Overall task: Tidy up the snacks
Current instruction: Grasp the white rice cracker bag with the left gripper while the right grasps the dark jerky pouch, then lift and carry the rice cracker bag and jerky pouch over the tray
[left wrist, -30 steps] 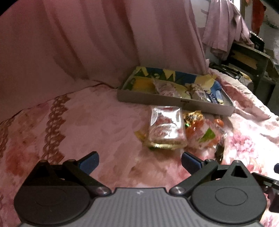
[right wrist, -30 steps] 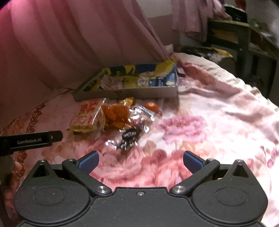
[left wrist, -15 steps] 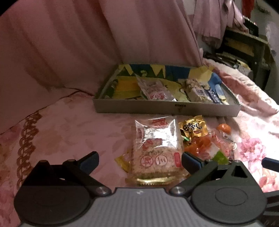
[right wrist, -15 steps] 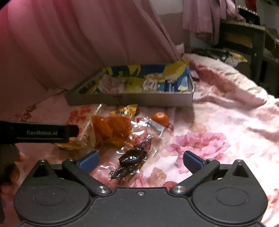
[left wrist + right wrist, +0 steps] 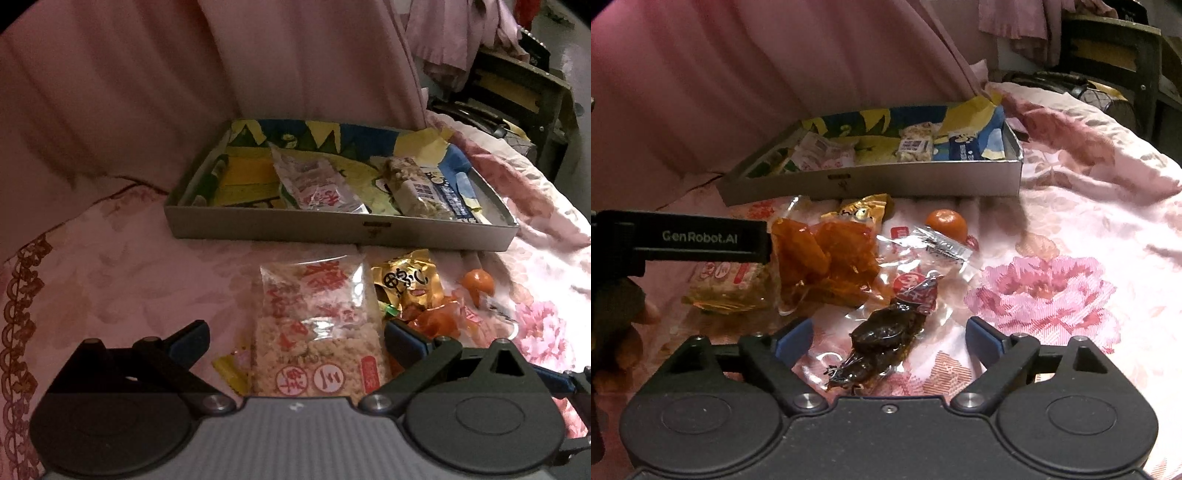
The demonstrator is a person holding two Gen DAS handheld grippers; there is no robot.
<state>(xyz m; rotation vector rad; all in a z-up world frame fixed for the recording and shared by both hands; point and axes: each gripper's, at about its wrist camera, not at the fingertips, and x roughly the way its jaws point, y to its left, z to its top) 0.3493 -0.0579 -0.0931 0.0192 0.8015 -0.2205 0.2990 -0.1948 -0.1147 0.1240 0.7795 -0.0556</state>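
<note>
While the right gripper (image 5: 888, 338) was closing around the dark snack packet (image 5: 882, 341) without its pads touching it, the left gripper (image 5: 293, 338) stood wide over the rice cracker pack (image 5: 317, 332). Both packets lay on the floral bedspread (image 5: 1071, 229), just before the tray (image 5: 332, 230).

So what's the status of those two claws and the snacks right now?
Left gripper open, straddling rice cracker pack. Right gripper closing around dark snack packet, pads not touching. Tray ahead, nothing blocking.
</note>
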